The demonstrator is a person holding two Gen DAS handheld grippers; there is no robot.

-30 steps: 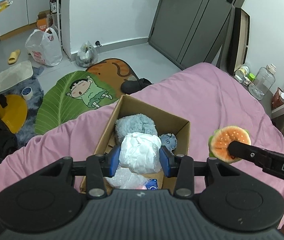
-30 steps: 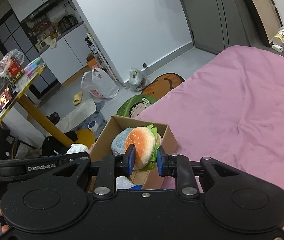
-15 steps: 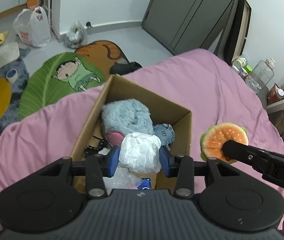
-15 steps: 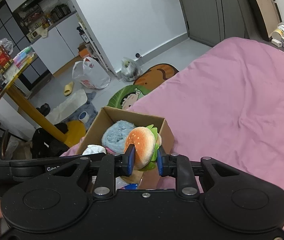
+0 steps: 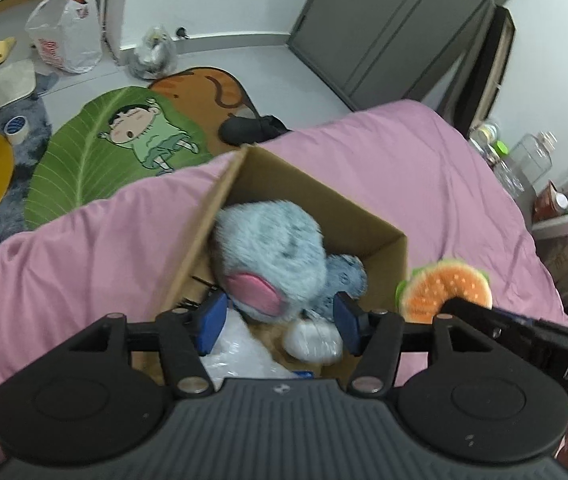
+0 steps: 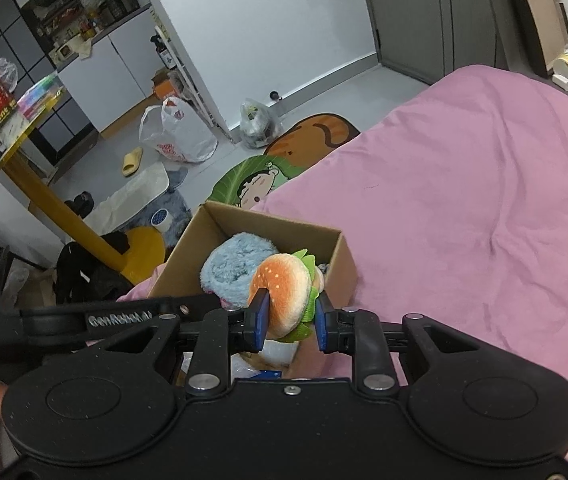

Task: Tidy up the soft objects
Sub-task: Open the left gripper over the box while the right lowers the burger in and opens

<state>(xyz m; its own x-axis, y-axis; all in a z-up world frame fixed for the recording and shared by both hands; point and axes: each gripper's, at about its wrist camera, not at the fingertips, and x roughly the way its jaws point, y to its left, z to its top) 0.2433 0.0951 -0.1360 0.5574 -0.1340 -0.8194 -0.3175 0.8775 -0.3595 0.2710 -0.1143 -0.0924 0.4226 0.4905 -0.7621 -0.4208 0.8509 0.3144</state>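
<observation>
Left wrist view first, nearest things: the left gripper [image 5: 280, 322] hangs over the open brown cardboard box [image 5: 397, 248] with its blue pads spread and nothing between them; its jaws have just been opening. Just below them, blurred, a crumpled white soft bundle [image 5: 315, 341] lies free in the near end of the box, beside a clear plastic wrapping [image 5: 240, 354]. Beyond these a fluffy pale-blue plush toy with a pink ear patch [image 5: 268, 248] fills the middle of the box. All of it looks light and squashy, so nothing here should be hurt by a short drop.

From the right wrist view, the right gripper [image 6: 288, 322] is clamped on a small plush hamburger with an orange seeded bun and green felt lettuce [image 6: 284, 294], pads pressing its two flanks low down. It hovers above the right edge of the box, next to the blue plush. I judge the burger to be very light and springy: it gives under the pads, so a grip across the thick middle of the bun holds best, while the thin lettuce frill would slip or tear away. It may bounce or roll once let go, so a low release over a gap in the box seems wise.

Farther off, the box rests on a pink bedspread [image 6: 463, 208], and beyond the bed's edge a green leaf-shaped cartoon rug [image 5: 96, 148] lies on the grey floor.
</observation>
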